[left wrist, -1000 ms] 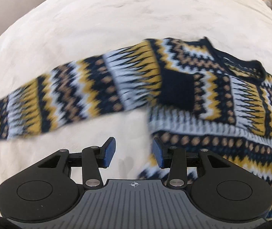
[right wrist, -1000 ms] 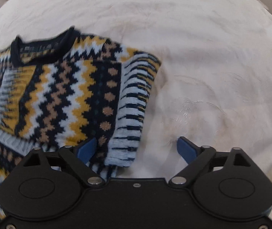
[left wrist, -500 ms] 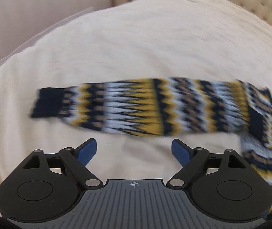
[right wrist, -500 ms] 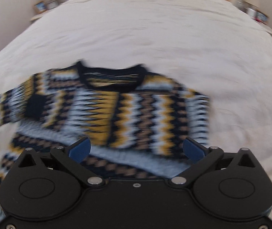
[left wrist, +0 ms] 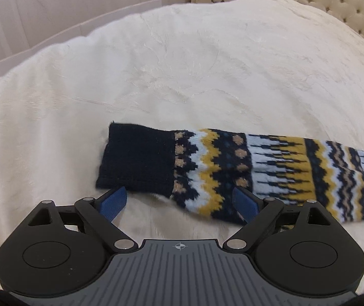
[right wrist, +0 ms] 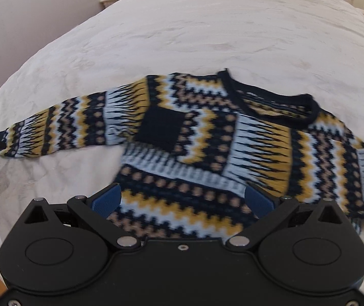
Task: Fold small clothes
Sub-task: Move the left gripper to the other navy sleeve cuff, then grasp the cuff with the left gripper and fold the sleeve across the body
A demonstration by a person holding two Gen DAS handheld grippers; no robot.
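The step in hand seems to be the folding of the second sleeve. In the right wrist view one side of the sweater point(right wrist: 220, 140) already ends in a straight folded edge on the right, with a dark cuff lying on the chest, while the other sleeve point(right wrist: 67, 125) is stretched out flat to the left.

The left hand-held gripper point(left wrist: 179, 201) hangs over the dark cuff point(left wrist: 136, 163) of that long sleeve. Its jaws have just been opening and now stand spread, one blue pad beside the near edge of the cuff and the other over the patterned part; nothing is pinched between them. The right hand-held gripper point(right wrist: 182, 199) is also spread wide, above the lower body of the sweater, and it holds nothing.

I judge that the next move calls for lowering the left hand-held gripper onto the cuff, pinching the knit, and carrying the sleeve to the right across the body. The right one could press the body so it does not slide.

The sweater is a thick knit with navy, yellow, pale blue and tan zigzag bands and a navy neckline point(right wrist: 279, 107). It lies flat in the near part of a cream bed point(right wrist: 207, 25).
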